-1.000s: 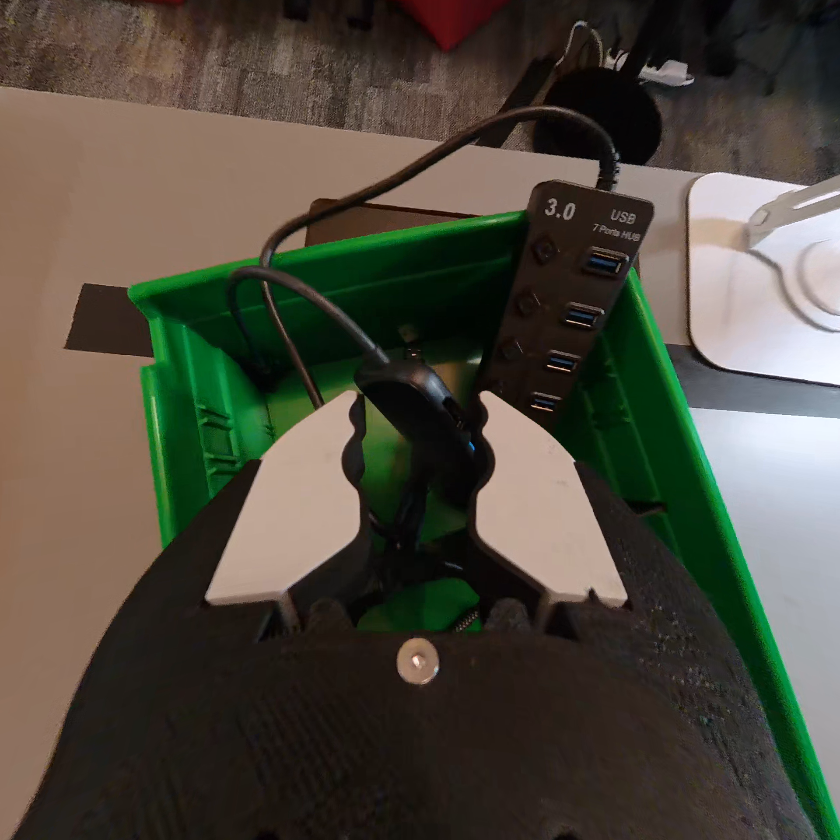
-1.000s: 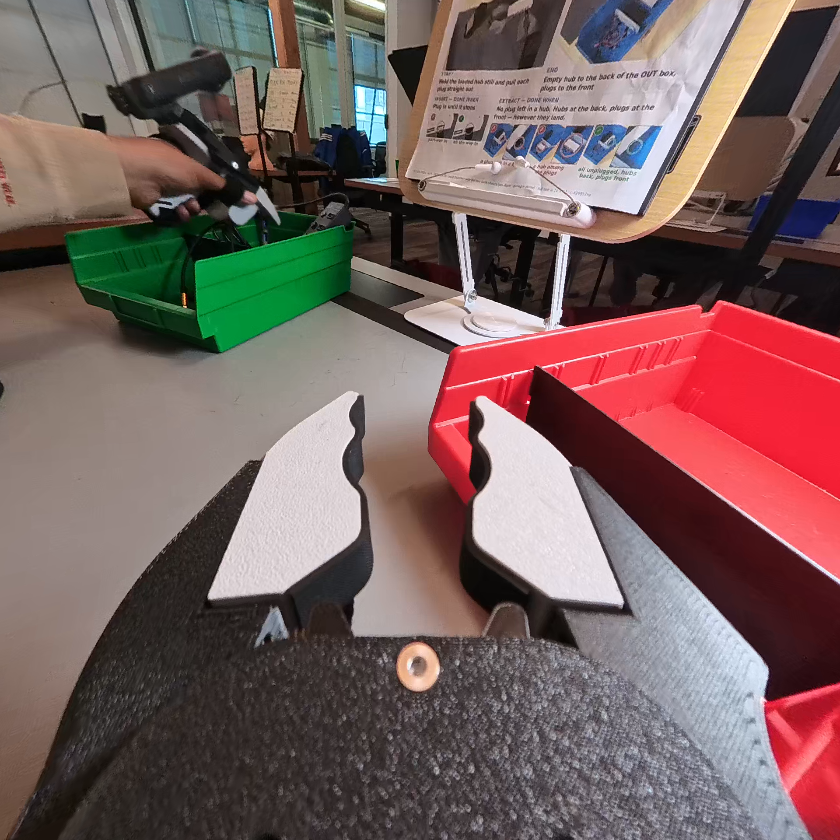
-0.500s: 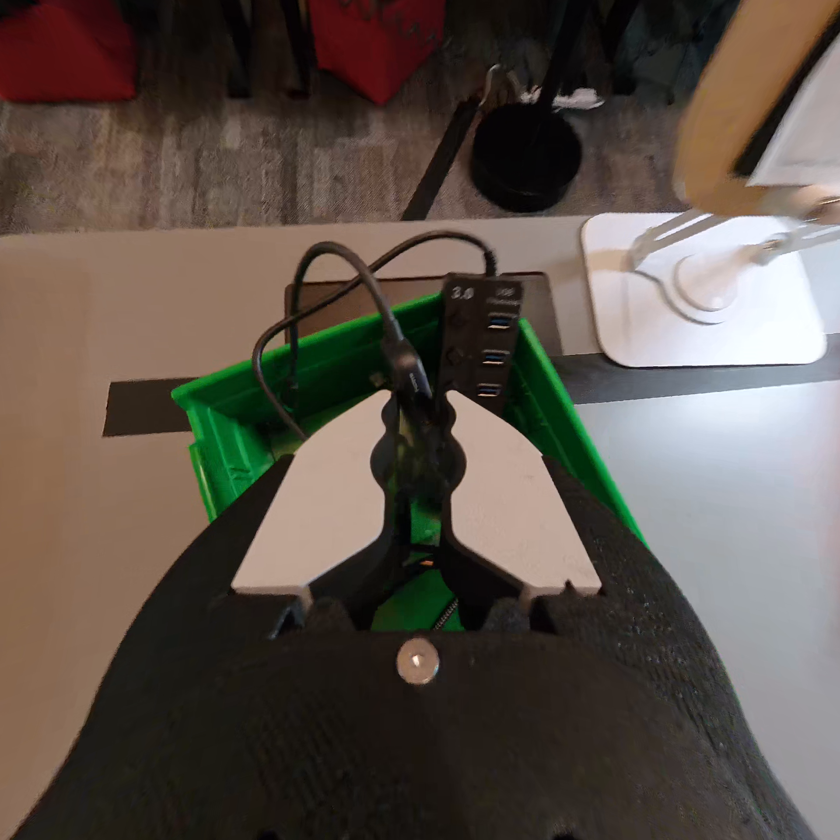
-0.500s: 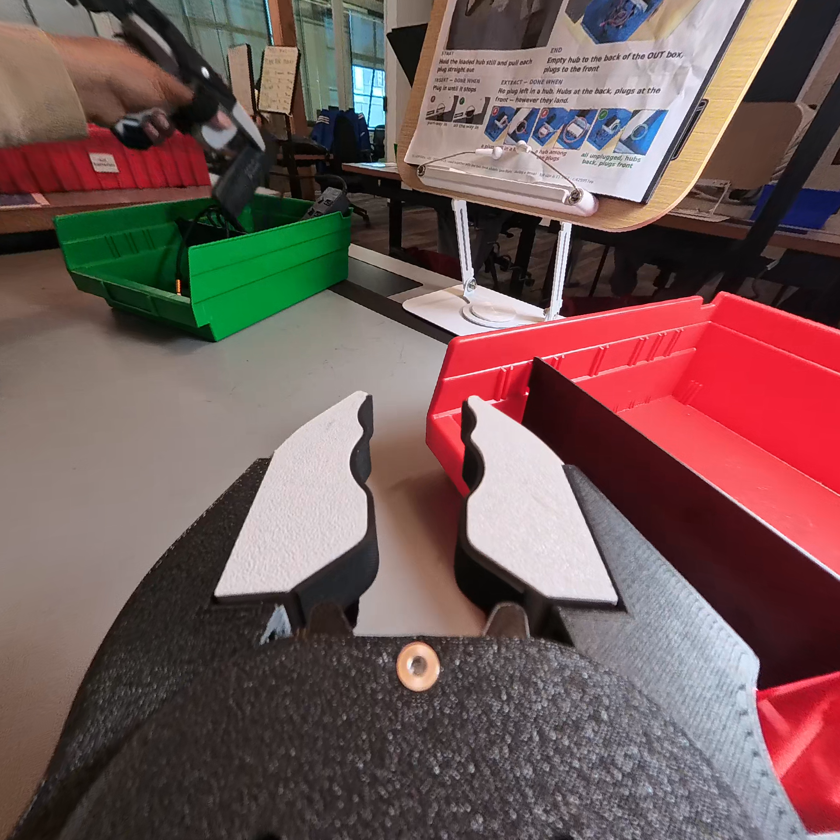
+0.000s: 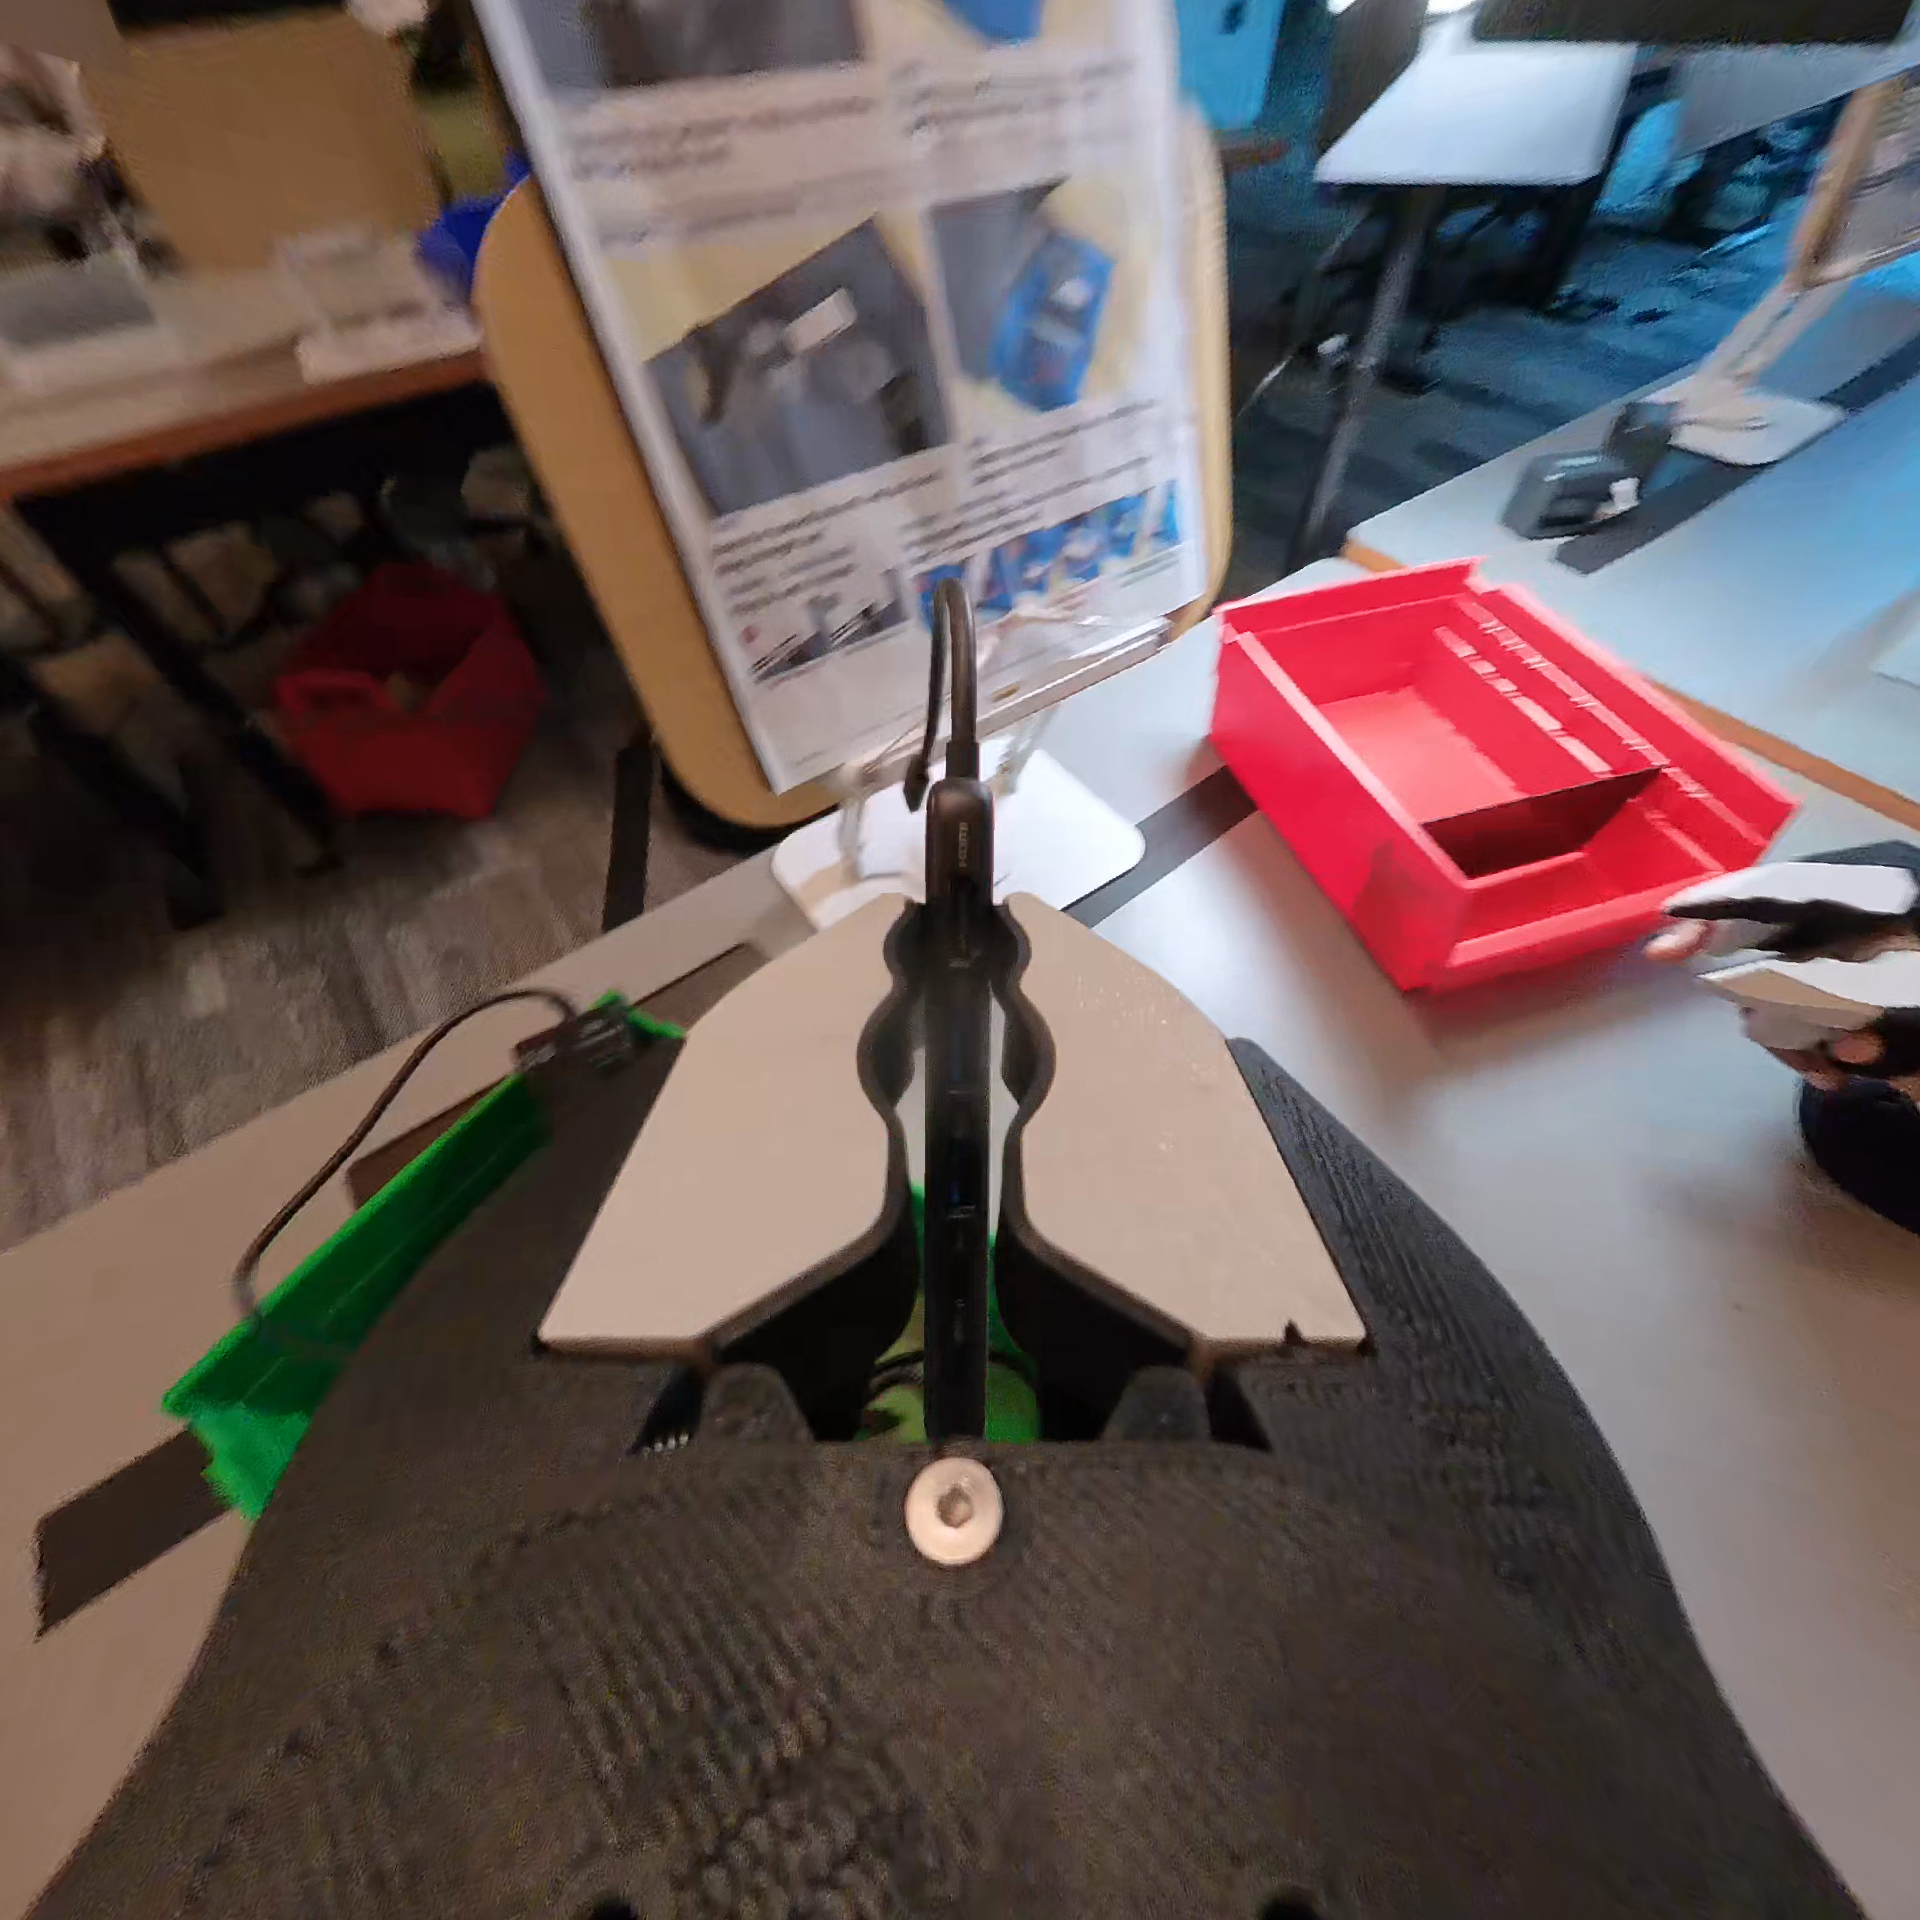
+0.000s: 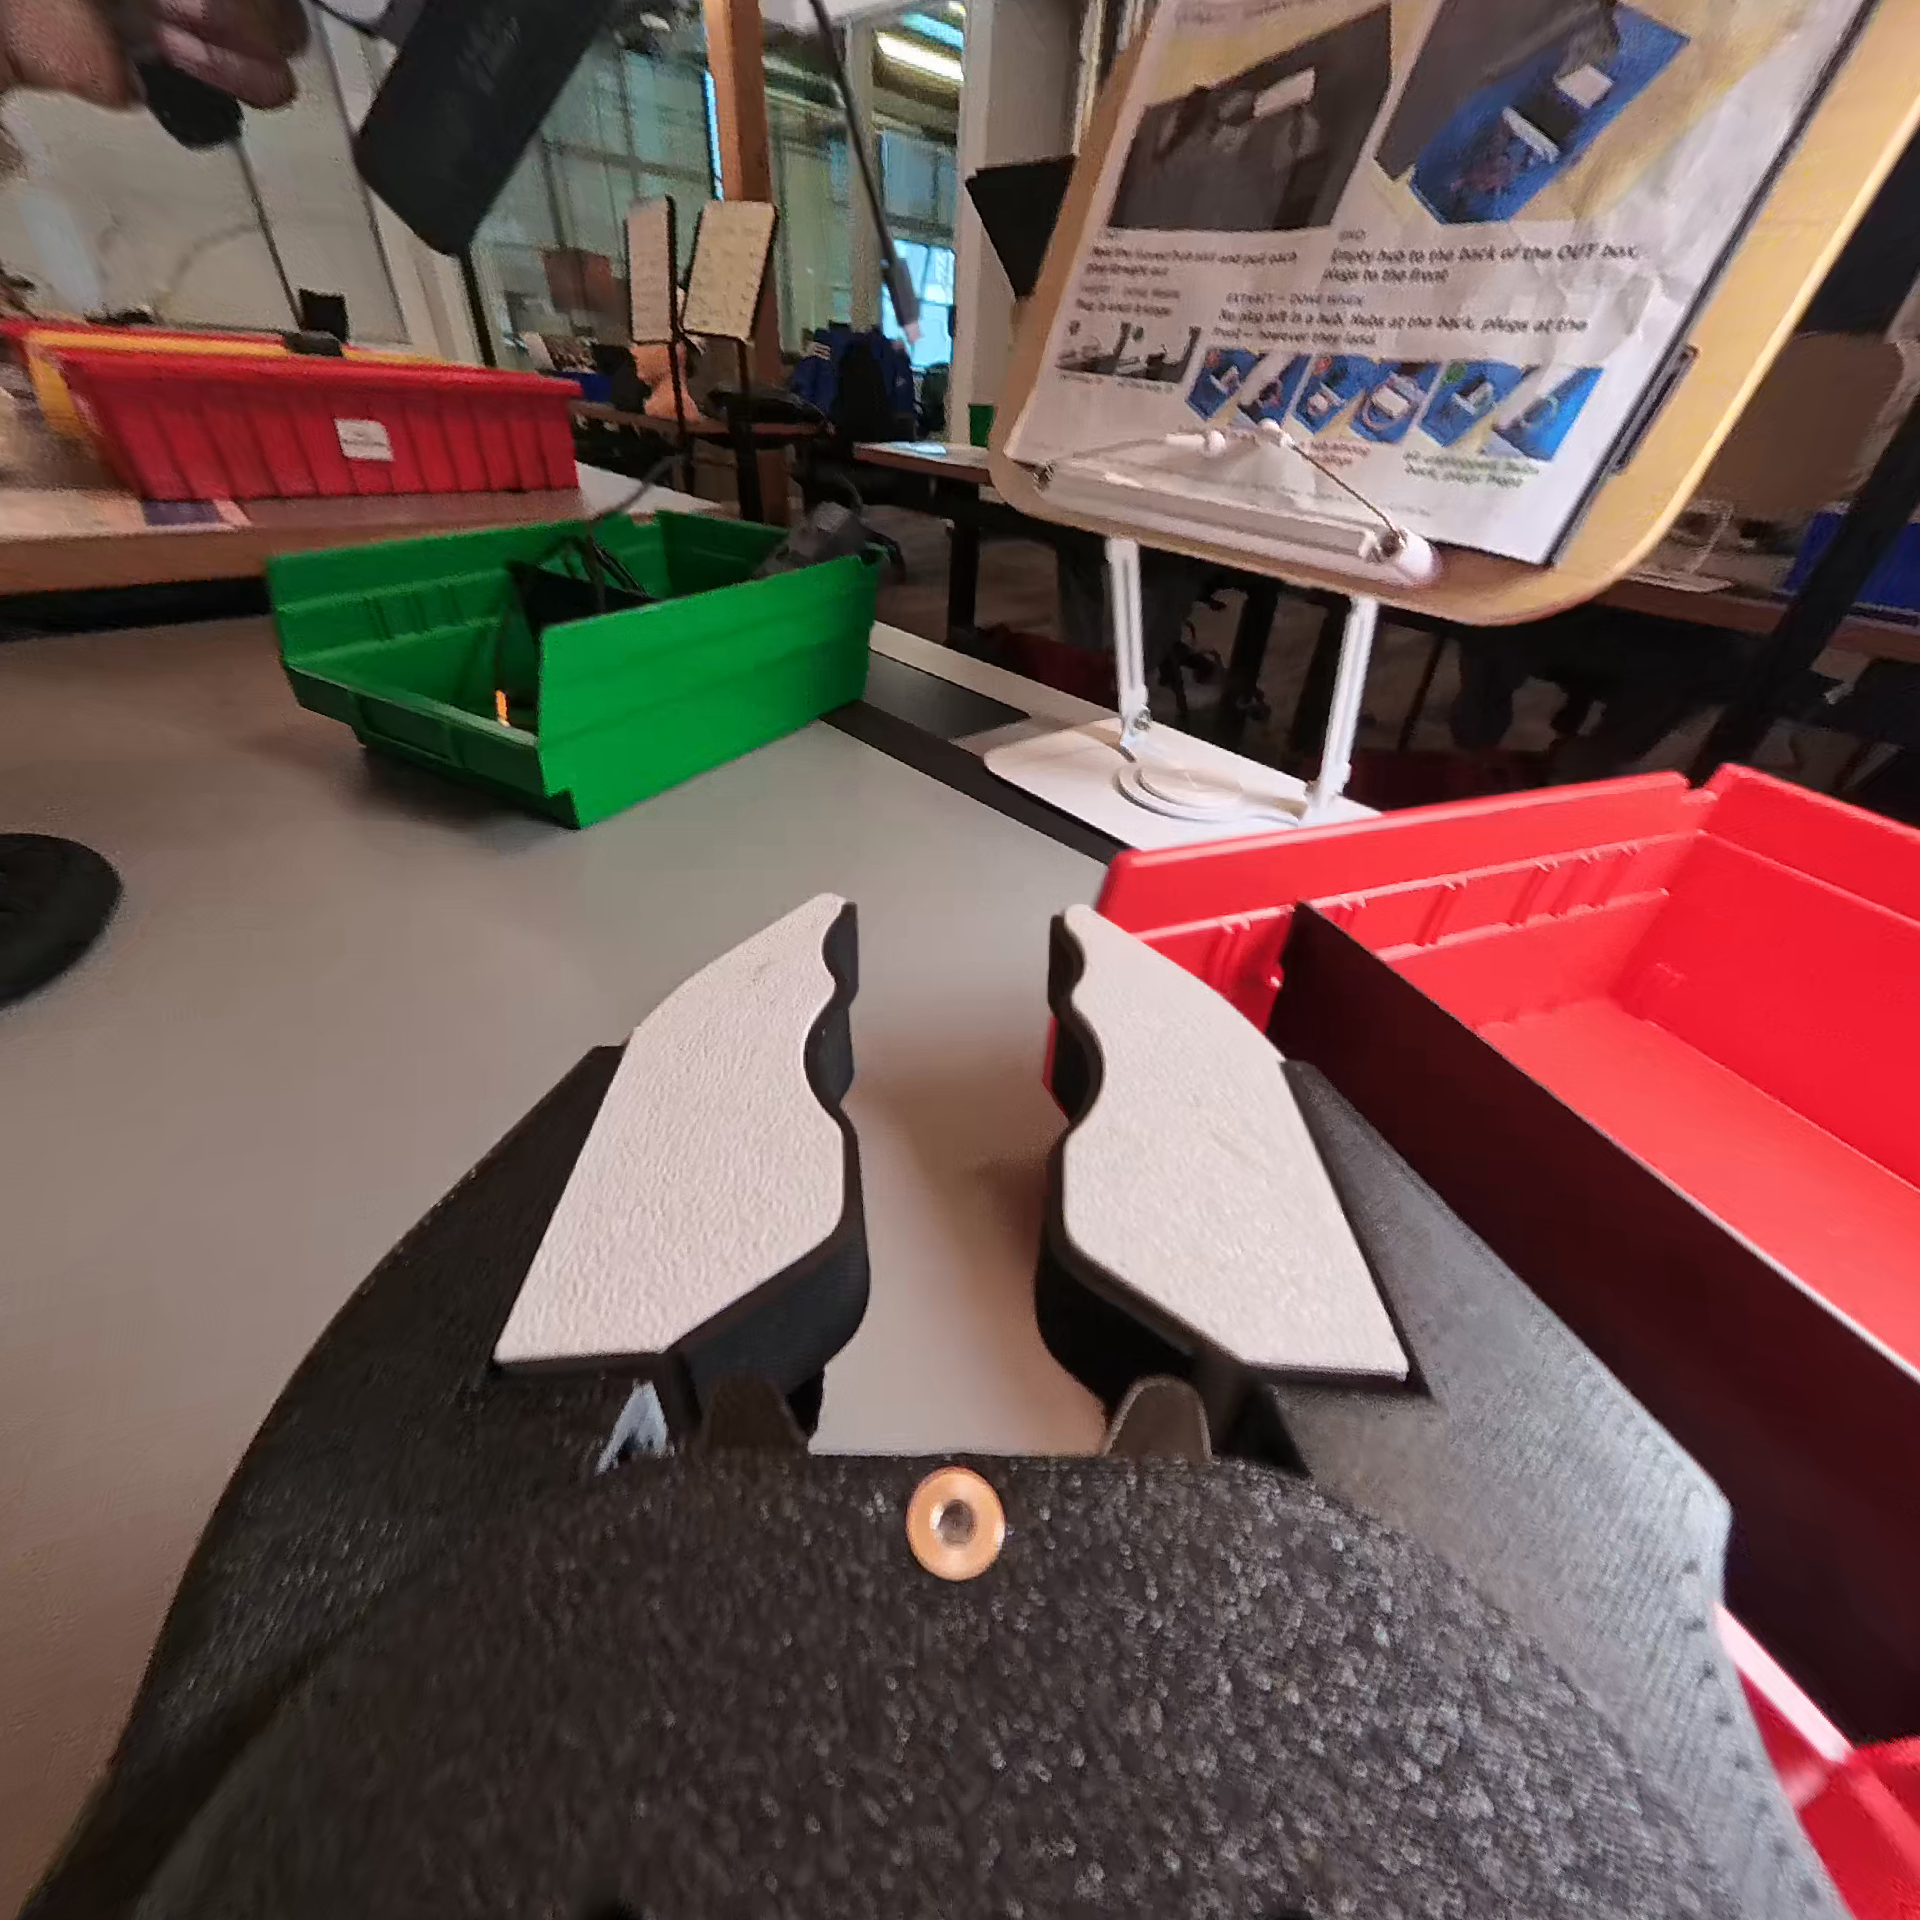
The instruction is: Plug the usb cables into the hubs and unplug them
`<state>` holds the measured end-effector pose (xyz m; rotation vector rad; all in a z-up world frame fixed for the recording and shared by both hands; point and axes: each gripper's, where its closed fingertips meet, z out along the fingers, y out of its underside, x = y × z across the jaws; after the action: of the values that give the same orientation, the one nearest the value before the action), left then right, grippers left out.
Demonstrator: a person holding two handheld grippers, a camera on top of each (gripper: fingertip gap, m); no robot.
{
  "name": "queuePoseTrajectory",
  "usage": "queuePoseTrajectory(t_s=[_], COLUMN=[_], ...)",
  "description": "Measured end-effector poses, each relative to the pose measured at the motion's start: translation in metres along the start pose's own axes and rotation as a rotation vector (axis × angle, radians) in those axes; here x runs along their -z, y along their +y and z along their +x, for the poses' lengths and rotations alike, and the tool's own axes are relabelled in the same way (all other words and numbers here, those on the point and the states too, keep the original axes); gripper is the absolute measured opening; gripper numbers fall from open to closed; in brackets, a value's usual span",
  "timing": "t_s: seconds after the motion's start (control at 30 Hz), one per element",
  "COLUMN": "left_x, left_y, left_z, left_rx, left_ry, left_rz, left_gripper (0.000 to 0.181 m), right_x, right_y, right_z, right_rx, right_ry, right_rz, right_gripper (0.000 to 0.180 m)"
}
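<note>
1. One black hub (image 5: 954,1091), edge-on, clamped in my raised left gripper (image 5: 954,920) above the green bin (image 5: 343,1288).
2. My right gripper (image 6: 951,961), parted and empty, sits low beside the red bin (image 6: 1455,883).

- Right gripper (image 6: 951,971) low over grey table (image 6: 312,997), white fingers (image 6: 717,1132) parted, bare tabletop between them, nothing held.
- Red bin (image 6: 1455,894) just right of the fingertips, black divider (image 6: 1455,1049) across its inside.
- Green bin (image 6: 665,675) farther back on the left, well apart from the red one; dark cables (image 6: 582,571) inside, small orange glint among them.
- White stand (image 6: 1132,769) between the bins at the table's far edge, carrying a tilted wooden board (image 6: 1766,364) with a printed sheet (image 6: 1351,260).
- Top left corner: a hand (image 6: 135,47), blurred, with a flat black hub (image 6: 457,114) lifted high above the green bin, thin cable (image 6: 873,208) trailing from it.
- Black round pad (image 6: 42,914) at the left edge.
</note>
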<state>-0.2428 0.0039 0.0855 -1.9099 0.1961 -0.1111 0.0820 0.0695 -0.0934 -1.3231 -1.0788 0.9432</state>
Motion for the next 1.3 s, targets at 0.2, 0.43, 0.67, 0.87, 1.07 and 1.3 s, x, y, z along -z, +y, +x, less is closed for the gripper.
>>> queuePoseTrajectory(t_s=[0.2, 0.43, 0.67, 0.87, 1.07, 1.3], left_x=[0.012, 0.004, -0.013, -0.019, -0.016, 0.008], left_y=[-0.004, 0.040, 0.070, 0.085, 0.090, 0.077], left_z=[0.110, 0.220, 0.230, 0.241, 0.251, 0.254], left_rx=[-0.094, -0.246, -0.305, -0.291, -0.313, -0.291], left_ry=[0.329, 0.707, 0.689, 0.687, 0.726, 0.848], left_rz=[0.203, 0.262, 0.102, -0.009, -0.016, 0.090], left_gripper=[0.012, 0.012, 0.012, 0.012, 0.012, 0.033], right_x=[-0.019, -0.056, -0.075, -0.074, -0.063, -0.049], right_y=[-0.054, -0.098, -0.085, -0.083, -0.084, -0.099], right_z=[-0.071, -0.158, -0.148, -0.141, -0.147, -0.147], right_rx=[0.003, 0.131, 0.236, 0.244, 0.225, 0.188], right_ry=[-0.264, -0.541, -0.429, -0.394, -0.504, -0.578], right_rz=[0.084, 0.062, -0.063, -0.079, -0.067, 0.014], right_gripper=[0.035, 0.045, 0.044, 0.041, 0.027, 0.014])
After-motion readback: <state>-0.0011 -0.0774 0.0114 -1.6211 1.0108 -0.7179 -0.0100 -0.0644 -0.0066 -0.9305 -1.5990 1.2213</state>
